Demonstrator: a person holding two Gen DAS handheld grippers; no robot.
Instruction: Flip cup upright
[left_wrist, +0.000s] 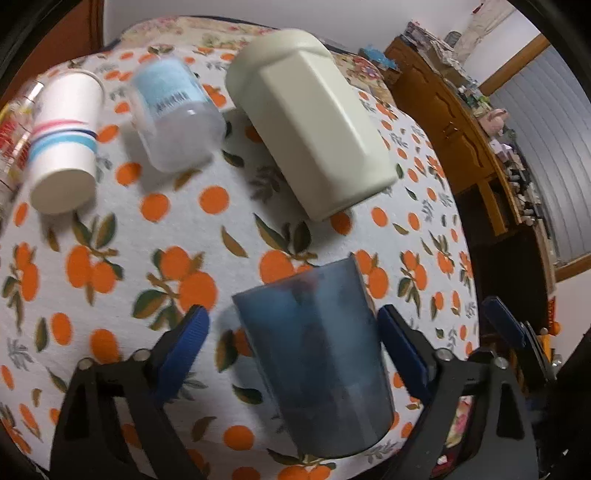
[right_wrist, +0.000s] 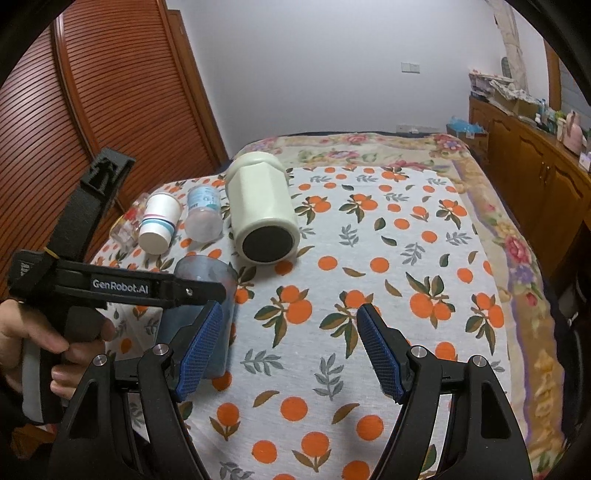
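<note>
A translucent blue cup (left_wrist: 317, 362) stands upside down on the orange-print cloth, between the fingers of my left gripper (left_wrist: 291, 345). The jaws are open on either side of it, with a gap on the left side. In the right wrist view the blue cup (right_wrist: 207, 280) is partly hidden behind the left gripper's body. My right gripper (right_wrist: 290, 350) is open and empty above the cloth, to the right of the cup.
A big cream faceted cup (left_wrist: 310, 122) (right_wrist: 264, 214), a clear plastic jar (left_wrist: 173, 114) (right_wrist: 203, 214) and a white striped paper cup (left_wrist: 66, 144) (right_wrist: 159, 225) lie or stand upside down further back. A glass (right_wrist: 125, 225) is at far left. A wooden sideboard (right_wrist: 535, 173) stands to the right.
</note>
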